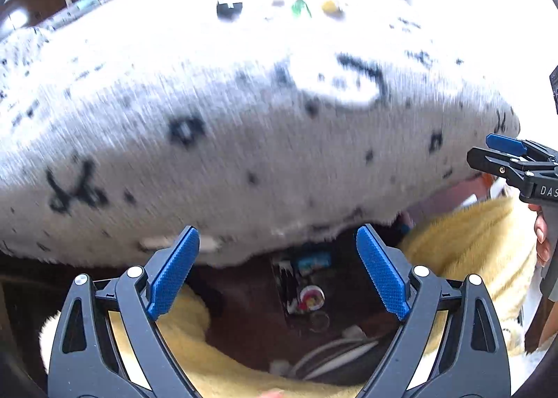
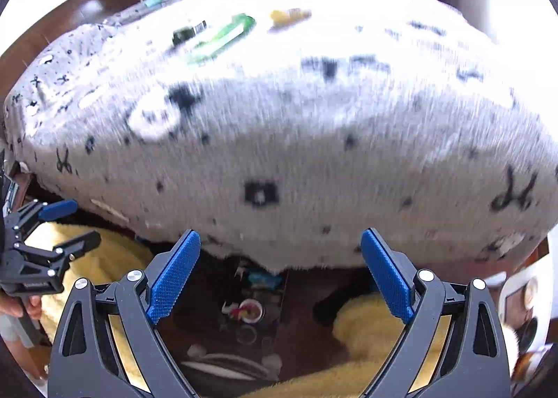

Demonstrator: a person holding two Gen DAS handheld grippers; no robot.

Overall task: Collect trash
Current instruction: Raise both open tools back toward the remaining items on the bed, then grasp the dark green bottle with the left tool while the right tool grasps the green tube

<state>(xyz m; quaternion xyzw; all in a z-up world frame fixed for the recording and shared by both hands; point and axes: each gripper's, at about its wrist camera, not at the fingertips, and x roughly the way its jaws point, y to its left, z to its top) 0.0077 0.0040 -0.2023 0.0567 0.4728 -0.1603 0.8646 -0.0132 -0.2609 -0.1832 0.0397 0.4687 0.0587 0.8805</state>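
Three pieces of trash lie far back on the bed's grey patterned blanket [image 1: 244,140]: a black wrapper [image 1: 229,9], a green wrapper [image 1: 300,8] and a yellow one [image 1: 331,7]. The right wrist view shows them as the dark wrapper [image 2: 188,33], the long green wrapper [image 2: 223,37] and the yellow wrapper [image 2: 289,16]. My left gripper [image 1: 277,234] hangs open over the bed's near edge, nothing between its blue pads. My right gripper [image 2: 280,235] is open and empty too. Each shows in the other's view: right gripper [image 1: 505,154], left gripper [image 2: 83,220].
Below the bed edge on the brown floor lies a dark flat thing with colourful packaging and a round red-and-white item [image 1: 310,297]. White cables [image 1: 334,352] lie nearer me. Yellow fluffy fabric [image 1: 470,241] flanks both sides. A dark headboard [image 2: 87,4] stands at the far left.
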